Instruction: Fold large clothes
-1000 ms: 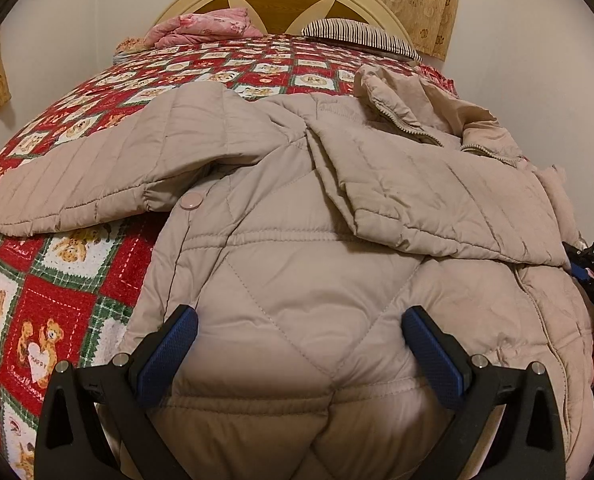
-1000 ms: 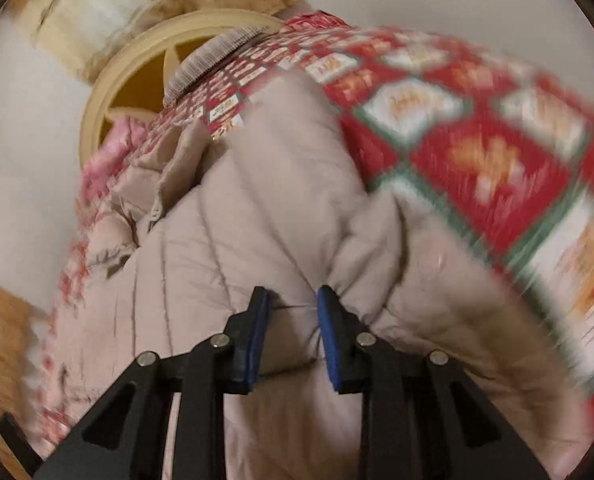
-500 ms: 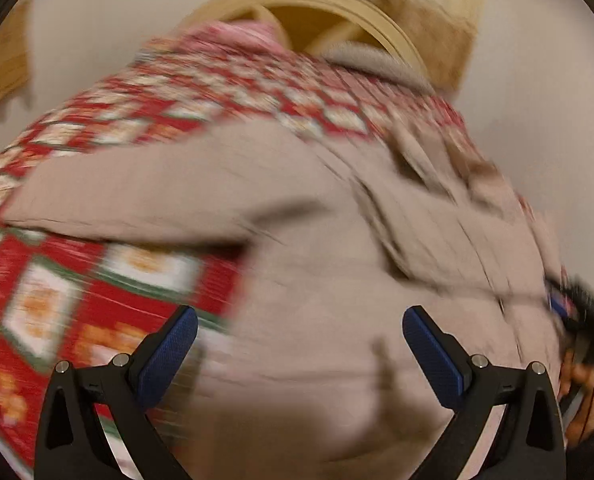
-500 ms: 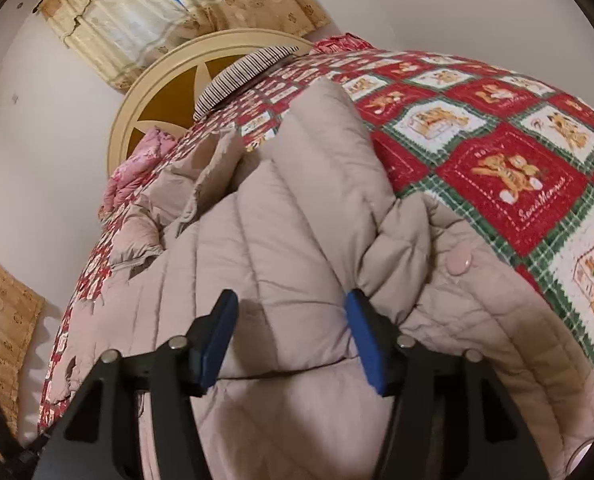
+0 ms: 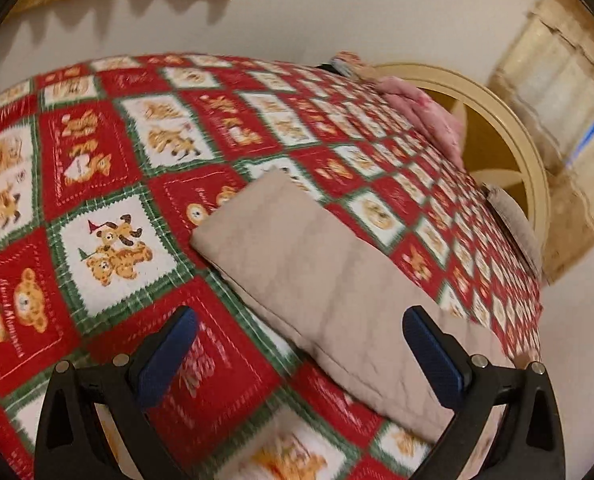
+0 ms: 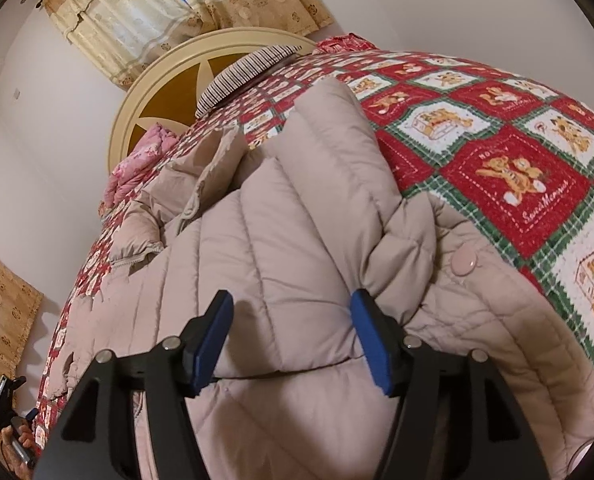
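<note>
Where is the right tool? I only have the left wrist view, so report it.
Observer: The right tool hangs over the beige quilted jacket, its jaws opening, with a folded-over sleeve between them.
Operator: Tell me whether it grips that sleeve.
Observer: It looks released: the pads stand wide, and the sleeve lies across the jacket's body.
Operator: Give me a landmark beside it.
Observer: A round snap button sits on the jacket just right of the sleeve.
</note>
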Motion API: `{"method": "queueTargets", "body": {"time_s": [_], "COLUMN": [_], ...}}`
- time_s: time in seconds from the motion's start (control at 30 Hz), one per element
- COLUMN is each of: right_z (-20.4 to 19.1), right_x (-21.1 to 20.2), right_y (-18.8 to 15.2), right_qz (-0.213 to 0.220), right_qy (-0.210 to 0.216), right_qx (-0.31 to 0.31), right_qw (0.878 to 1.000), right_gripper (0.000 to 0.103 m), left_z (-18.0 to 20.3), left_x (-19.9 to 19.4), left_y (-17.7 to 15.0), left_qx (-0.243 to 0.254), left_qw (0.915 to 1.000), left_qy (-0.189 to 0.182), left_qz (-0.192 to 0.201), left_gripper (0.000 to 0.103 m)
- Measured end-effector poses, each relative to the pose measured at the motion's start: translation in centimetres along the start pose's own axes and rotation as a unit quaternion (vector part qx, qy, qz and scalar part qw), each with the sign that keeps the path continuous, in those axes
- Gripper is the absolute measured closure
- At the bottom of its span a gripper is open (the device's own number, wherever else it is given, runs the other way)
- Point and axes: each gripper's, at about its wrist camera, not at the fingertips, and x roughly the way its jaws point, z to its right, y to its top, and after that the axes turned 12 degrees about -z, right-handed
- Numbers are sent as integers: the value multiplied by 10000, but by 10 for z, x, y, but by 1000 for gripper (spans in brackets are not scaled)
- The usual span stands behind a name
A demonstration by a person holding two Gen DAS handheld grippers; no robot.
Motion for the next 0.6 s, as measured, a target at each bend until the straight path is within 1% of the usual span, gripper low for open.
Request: {"method": "queueTargets", "body": {"time_s": [0.07, 0.13, 0.17, 0.27, 0.37, 0.47, 0.5, 0.57, 0.6], "right_z": [0, 0, 0, -1, 0, 0, 0, 0, 0], "right_x": [1, 1, 1, 2, 3, 3, 3, 2, 2], "right_y": [0, 0, 0, 1, 0, 0, 0, 0, 0], "right_qz": [6, 6, 7, 3, 2, 2, 2, 2, 3], "right_qy": [28, 25, 23, 11, 7, 4, 4, 8, 10], "right_qx": [12, 10, 8, 2, 0, -2, -2, 0, 1], "right_qw": [10000, 10000, 10000, 10000, 10000, 10000, 10000, 10000, 10000], "right_gripper": [39, 39, 39, 39, 39, 39, 39, 39, 39], "left_z": [-1, -2, -1, 9, 16, 19, 21, 26, 28], "left_x": [15, 30, 32, 36, 43, 50, 51, 52, 53], "left_y": [1, 0, -4, -6, -1, 5, 5, 6, 5], "left_qx": [-196, -377, -401, -254, -169, -137, -90, 65, 152], "left_qw": [9997, 9987, 9985, 9993, 9994, 9996, 9996, 9992, 9988], "left_qy": [-2, -151, -166, 52, 43, 94, 145, 356, 428], "left_qz": [-147, -311, -336, -261, -303, -249, -228, -174, -179], "left_gripper": [1, 1, 1, 1, 1, 2, 6, 29, 51]}}
